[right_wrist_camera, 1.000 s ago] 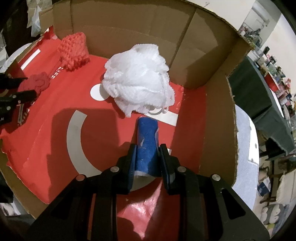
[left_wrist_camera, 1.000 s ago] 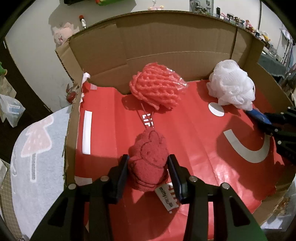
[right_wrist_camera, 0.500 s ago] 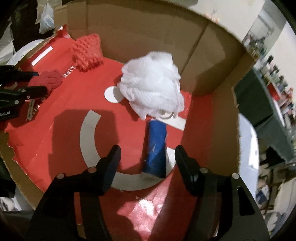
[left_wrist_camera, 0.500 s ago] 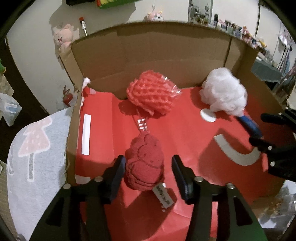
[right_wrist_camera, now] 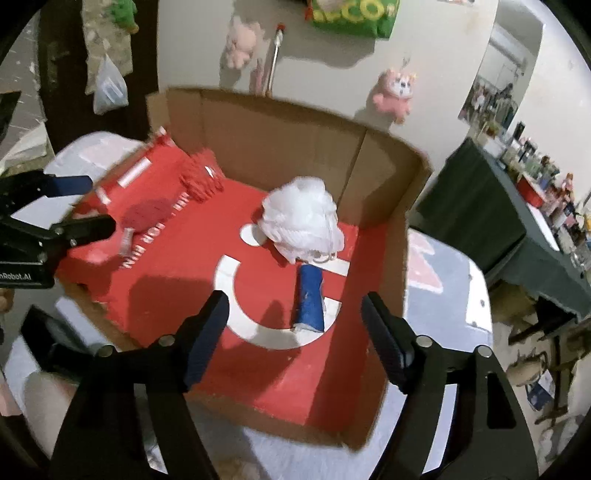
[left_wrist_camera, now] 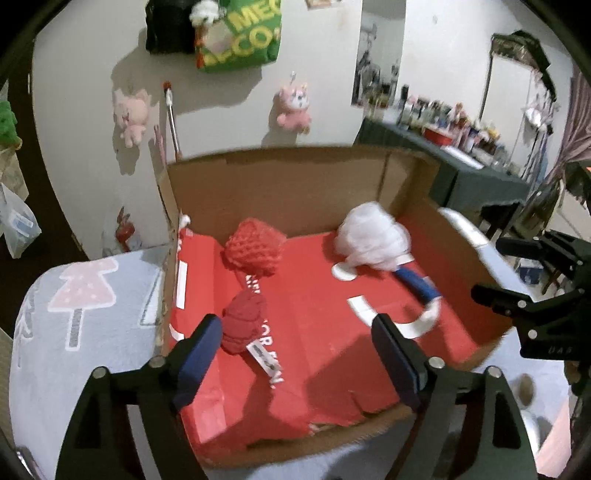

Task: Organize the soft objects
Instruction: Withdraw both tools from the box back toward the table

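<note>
An open cardboard box (left_wrist_camera: 295,184) lined in red holds four soft things. A dark red plush toy (left_wrist_camera: 243,325) with a tag lies at the front left, and a red foam net (left_wrist_camera: 255,247) sits behind it. A white bath pouf (left_wrist_camera: 373,236) rests at the back right, with a blue roll (left_wrist_camera: 417,284) in front of it. My left gripper (left_wrist_camera: 297,332) hovers above the plush, jaws opening, pads touching nothing. My right gripper (right_wrist_camera: 295,302) hangs above the blue roll (right_wrist_camera: 310,302), jaws also opening and empty. Each gripper shows in the other's view: the right gripper (left_wrist_camera: 491,267) and the left gripper (right_wrist_camera: 98,205).
The box stands on a grey cloth (left_wrist_camera: 85,295) printed with pink trees. Pink plush toys (left_wrist_camera: 293,107) and a green bag (left_wrist_camera: 240,33) hang on the wall behind. A dark-covered table (right_wrist_camera: 491,206) crowded with small items stands to the right.
Both grippers let go, the left of the red plush and the right of the blue roll. Both opened wide, rose and pulled back from the box.
</note>
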Tool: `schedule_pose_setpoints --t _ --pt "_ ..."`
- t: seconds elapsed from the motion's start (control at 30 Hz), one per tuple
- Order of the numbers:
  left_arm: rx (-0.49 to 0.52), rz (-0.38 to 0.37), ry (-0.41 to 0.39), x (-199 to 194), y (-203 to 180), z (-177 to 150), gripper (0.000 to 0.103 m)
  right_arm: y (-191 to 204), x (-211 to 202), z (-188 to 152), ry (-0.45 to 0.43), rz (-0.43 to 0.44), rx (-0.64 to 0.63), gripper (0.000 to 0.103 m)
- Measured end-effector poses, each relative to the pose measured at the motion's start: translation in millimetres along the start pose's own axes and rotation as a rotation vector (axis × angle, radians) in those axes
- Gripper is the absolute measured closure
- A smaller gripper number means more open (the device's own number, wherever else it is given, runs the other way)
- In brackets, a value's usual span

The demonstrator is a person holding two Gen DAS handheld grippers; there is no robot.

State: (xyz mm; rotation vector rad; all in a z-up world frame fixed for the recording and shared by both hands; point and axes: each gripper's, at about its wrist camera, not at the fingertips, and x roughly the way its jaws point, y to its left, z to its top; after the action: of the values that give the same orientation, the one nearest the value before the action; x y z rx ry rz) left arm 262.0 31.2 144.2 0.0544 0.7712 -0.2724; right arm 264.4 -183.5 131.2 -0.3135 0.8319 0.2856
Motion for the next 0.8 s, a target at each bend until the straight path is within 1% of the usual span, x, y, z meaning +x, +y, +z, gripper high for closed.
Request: schedule_pose_setpoints --t 0.13,0.23,0.33,0.43,0.67,0.8 --pt "0.016 0.0 -0.094 -38 -13 -7 0.007 6 -43 -9 -0.08 0.014 0.008 0.025" --pt "0.016 -0.009 -0.153 -64 -22 -17 0.004 13 -75 -19 -0.151 0.008 0.003 0.017" --pt "0.021 -0.009 -0.211 -87 -31 -28 0.0 22 -104 -32 -0.222 -0.001 0.0 0.014" --pt "0.025 -0.003 -0.269 -109 -39 -44 0.0 28 -127 -48 -0.276 -0.008 0.01 0.014" --pt "-0.007 -0.009 -0.338 -141 -55 -81 0.0 42 -165 -96 -0.381 -0.032 0.068 0.013" --pt "-0.021 0.024 -0.392 -157 -62 -106 0.0 53 -179 -123 -0.432 -0.069 0.081 0.011"
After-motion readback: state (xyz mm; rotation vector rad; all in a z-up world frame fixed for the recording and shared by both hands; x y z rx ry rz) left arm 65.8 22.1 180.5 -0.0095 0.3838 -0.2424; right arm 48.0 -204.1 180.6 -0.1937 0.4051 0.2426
